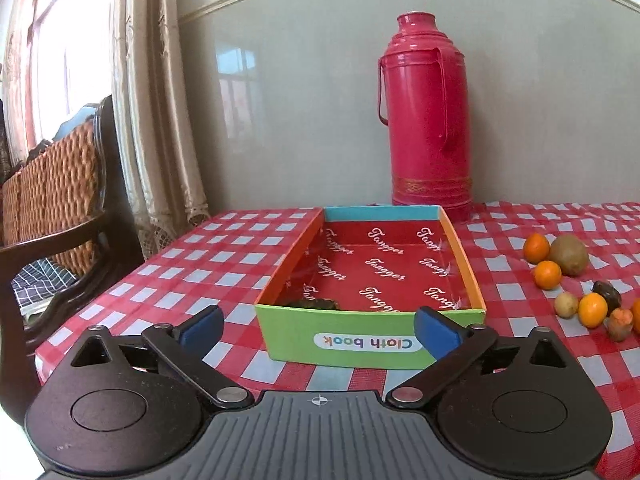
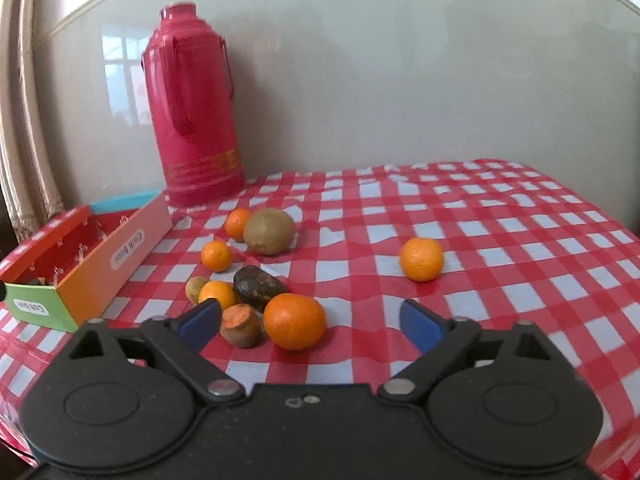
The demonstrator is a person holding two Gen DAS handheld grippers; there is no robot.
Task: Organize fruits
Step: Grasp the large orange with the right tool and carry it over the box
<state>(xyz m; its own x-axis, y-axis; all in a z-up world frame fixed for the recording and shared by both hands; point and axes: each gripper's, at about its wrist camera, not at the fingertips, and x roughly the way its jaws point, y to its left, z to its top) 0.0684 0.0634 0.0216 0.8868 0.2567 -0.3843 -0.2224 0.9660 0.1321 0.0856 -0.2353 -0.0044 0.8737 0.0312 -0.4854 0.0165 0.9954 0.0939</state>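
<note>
Left gripper (image 1: 319,326): jaws spread wide, holding nothing, blue pads (image 1: 202,328) matte, black linkage arms smooth plastic. It faces the green end wall of the cardboard box (image 1: 362,342), printed "Cloth book". Box is a shallow open rectangle with orange long walls, a light-blue far wall and a glossy red lining with white script lettering. A dark lumpy item (image 1: 314,303) lies inside against the near wall; mostly hidden, cannot identify it.

Right gripper (image 2: 310,322): jaws also wide apart, nothing between the pads. A large orange (image 2: 294,321) with dimpled skin sits just ahead of it on the tablecloth (image 2: 500,240), a glossy red-and-white check sheet, slightly wrinkled.

Fruit cluster lies to the right of the box, outside it:
- brown stubby fruit with orange cut top (image 2: 241,325), touching the large orange
- dark wrinkled oval fruit (image 2: 258,287) behind them
- fuzzy brown kiwi (image 2: 269,231), largest and egg-shaped
- three small smooth mandarins (image 2: 216,255) around the kiwi and dark fruit
- small tan round fruit (image 2: 195,288), partly hidden
- a lone orange (image 2: 421,259), well apart to the right

Glossy magenta thermos (image 1: 426,116), cylindrical with a strap handle, stands against the wall behind the box.
</note>
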